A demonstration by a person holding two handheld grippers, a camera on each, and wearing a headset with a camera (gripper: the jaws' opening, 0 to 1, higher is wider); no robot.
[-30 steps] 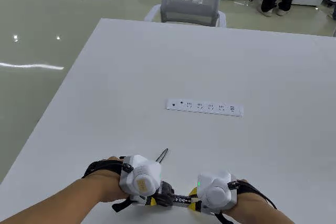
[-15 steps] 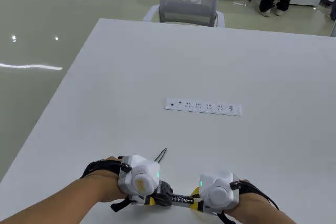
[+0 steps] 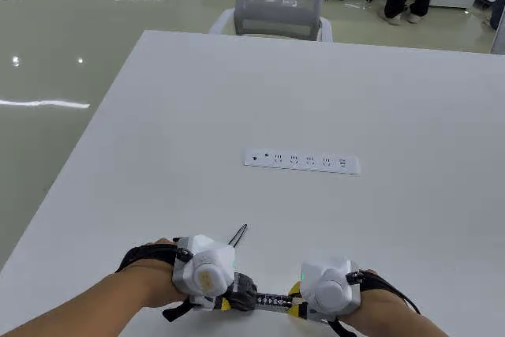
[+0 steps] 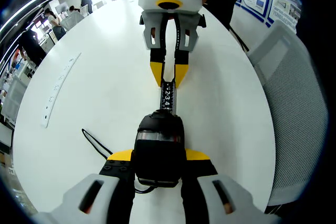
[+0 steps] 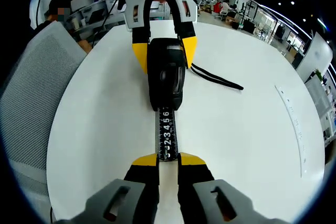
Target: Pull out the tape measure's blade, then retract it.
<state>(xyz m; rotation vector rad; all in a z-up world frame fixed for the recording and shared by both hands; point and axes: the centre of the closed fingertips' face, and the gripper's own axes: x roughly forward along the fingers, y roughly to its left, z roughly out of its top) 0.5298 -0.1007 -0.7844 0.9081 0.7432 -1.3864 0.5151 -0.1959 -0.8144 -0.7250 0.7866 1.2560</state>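
Left gripper (image 4: pixel 159 155) clamped on tape measure case (image 4: pixel 160 140), on surface (image 3: pixel 316 100). Right gripper (image 5: pixel 168 159) directly opposite, pinching blade (image 5: pixel 166 135) end; short stretch out. Strap (image 5: pixel 215 80) beside case.

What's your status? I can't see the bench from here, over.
Both shut: left gripper on tape measure case, right gripper pinching blade. Blade out a short way between them. Its strap trails on table, power strip far off, nothing blocking.

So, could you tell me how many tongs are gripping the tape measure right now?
2: the left tongs clamp its black case, and the right tongs pinch the pulled-out blade.
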